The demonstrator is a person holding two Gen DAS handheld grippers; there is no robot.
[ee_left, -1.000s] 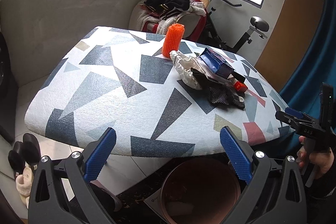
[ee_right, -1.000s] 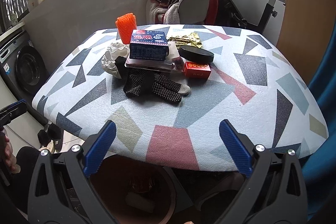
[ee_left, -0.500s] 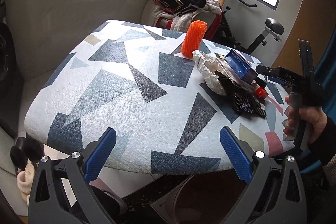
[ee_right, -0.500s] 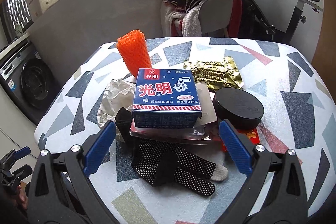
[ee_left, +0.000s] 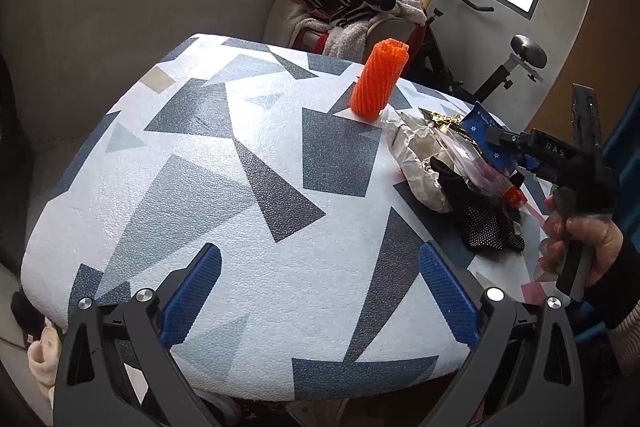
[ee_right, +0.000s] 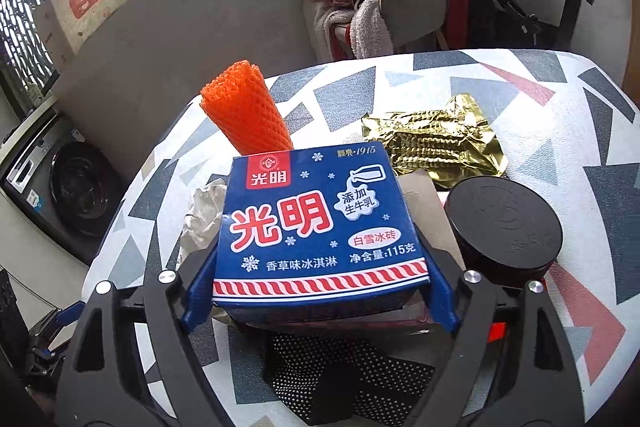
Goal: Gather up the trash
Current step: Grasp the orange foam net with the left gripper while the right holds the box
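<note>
Blue ice-cream box (ee_right: 316, 227) now between closing right claw (ee_right: 320, 291) pads, left claw (ee_left: 320, 295) apart, nearer table (ee_left: 240, 187)

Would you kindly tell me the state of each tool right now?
Left tool: open, empty.
Right tool: jaws just closed in on the blue cardboard ice-cream box, gripping its sides.

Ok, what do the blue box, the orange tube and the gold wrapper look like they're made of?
Blue box: printed paperboard with a slight sheen, judging by its crisp folded edges; probably light.
Orange tube: soft foam netting, matte, with an open diamond mesh pattern.
Gold wrapper: crinkled metallic foil or film, shiny, with a ribbed seal pattern; which of the two is unclear.
</note>
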